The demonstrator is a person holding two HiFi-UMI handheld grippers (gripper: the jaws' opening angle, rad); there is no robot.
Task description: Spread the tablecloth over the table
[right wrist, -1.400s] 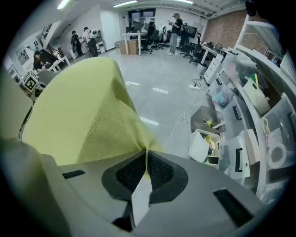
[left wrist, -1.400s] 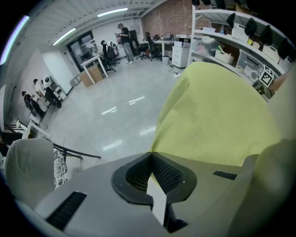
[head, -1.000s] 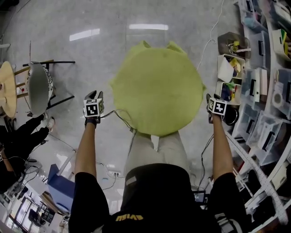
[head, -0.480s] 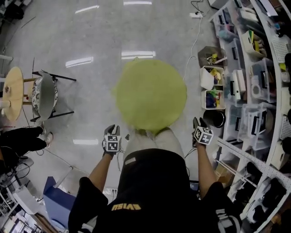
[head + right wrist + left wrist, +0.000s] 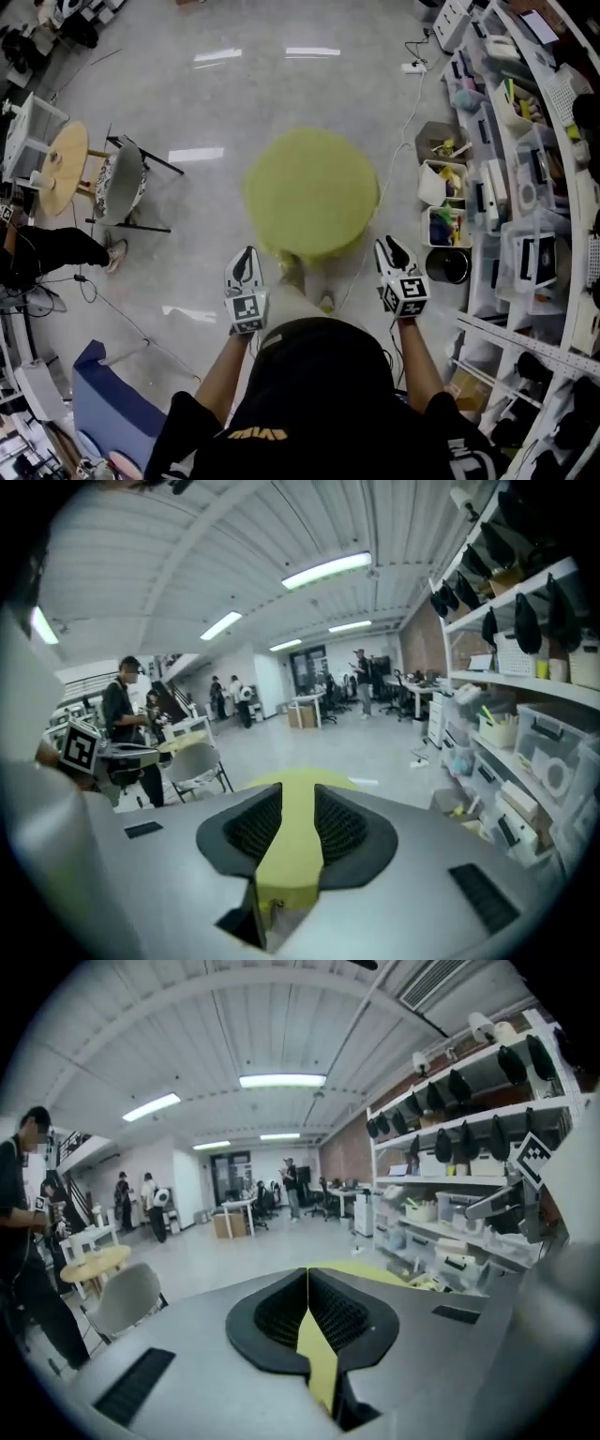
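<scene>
The yellow-green tablecloth [image 5: 311, 192] lies spread over the round desk and hides its whole top. Both tools are held off the cloth, on the person's side of it. The left tool [image 5: 246, 262] has just closed, its jaws together and empty. The right tool [image 5: 390, 253] has just been closing; its jaws stand narrowly apart with nothing between them.

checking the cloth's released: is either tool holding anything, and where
Nothing is held. Left tool shut, empty; right tool: jaws have just been closing on nothing. The tablecloth lies apart from both.
</scene>
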